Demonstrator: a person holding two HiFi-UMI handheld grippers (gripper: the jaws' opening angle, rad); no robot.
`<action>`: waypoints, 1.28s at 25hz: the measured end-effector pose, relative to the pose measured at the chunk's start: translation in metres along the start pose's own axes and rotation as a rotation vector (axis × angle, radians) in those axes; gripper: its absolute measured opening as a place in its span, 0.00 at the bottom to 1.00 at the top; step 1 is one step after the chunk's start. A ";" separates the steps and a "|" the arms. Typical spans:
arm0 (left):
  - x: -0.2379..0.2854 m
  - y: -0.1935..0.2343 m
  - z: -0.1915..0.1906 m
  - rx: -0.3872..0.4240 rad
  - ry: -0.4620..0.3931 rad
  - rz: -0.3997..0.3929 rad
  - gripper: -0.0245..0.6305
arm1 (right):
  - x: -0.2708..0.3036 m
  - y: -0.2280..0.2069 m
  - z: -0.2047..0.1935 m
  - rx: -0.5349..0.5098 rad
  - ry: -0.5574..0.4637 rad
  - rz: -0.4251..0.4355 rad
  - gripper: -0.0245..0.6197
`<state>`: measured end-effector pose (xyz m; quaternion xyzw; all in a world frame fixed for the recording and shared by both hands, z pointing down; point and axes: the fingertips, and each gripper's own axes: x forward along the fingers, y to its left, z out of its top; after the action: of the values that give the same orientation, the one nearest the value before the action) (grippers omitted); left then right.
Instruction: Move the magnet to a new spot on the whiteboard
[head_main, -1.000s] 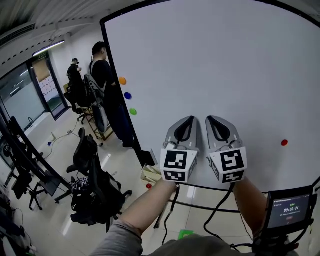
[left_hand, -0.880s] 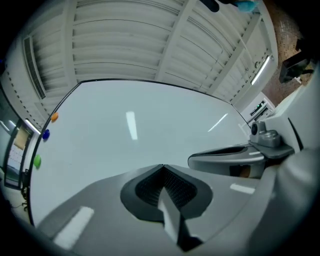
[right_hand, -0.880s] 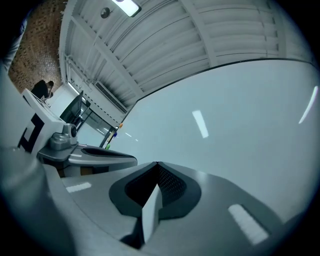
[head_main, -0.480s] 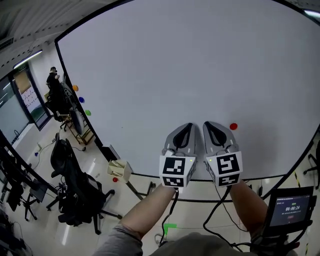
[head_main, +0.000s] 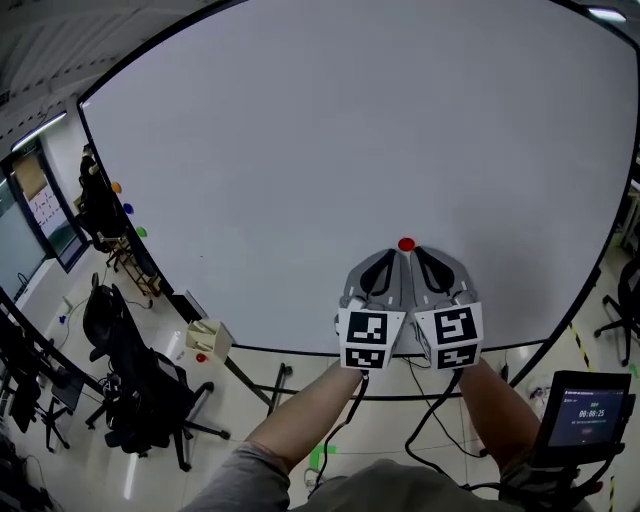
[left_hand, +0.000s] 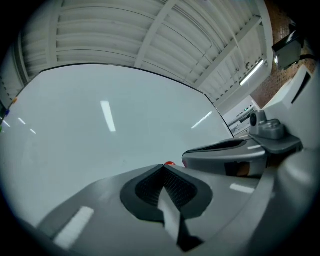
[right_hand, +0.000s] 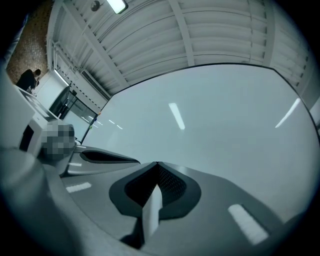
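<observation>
A small red magnet (head_main: 405, 244) sticks to the large whiteboard (head_main: 330, 150), low and right of its middle. Both grippers point at the board side by side just below it. The left gripper (head_main: 388, 256) is shut with nothing in its jaws; in the left gripper view the magnet (left_hand: 169, 163) peeks out just past its closed tips. The right gripper (head_main: 420, 252) is shut too, empty, its tips a little right of the magnet. Neither gripper touches the magnet as far as I can see.
Orange, blue and green magnets (head_main: 127, 209) sit at the board's far left edge. A person (head_main: 95, 200) stands beyond that edge. Black office chairs (head_main: 130, 380) and a small box (head_main: 205, 340) are on the floor at left. A timer screen (head_main: 588, 405) is at lower right.
The view has swung right along the board. The red magnet went from far right of the grippers to just above and between their tips. Both grippers stayed shut.
</observation>
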<state>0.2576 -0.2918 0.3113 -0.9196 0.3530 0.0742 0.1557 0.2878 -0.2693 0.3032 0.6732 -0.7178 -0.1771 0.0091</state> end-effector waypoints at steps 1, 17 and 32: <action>0.001 -0.002 -0.003 0.000 0.003 0.000 0.04 | -0.001 0.000 -0.002 -0.002 0.002 0.001 0.05; 0.024 -0.014 -0.010 0.060 -0.009 0.118 0.30 | -0.006 -0.033 -0.012 -0.016 0.019 -0.030 0.05; 0.011 0.000 -0.009 0.019 -0.023 0.123 0.22 | 0.001 -0.020 -0.015 -0.015 0.020 0.009 0.05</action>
<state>0.2660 -0.3017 0.3170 -0.8938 0.4075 0.0909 0.1637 0.3106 -0.2751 0.3121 0.6718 -0.7192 -0.1758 0.0224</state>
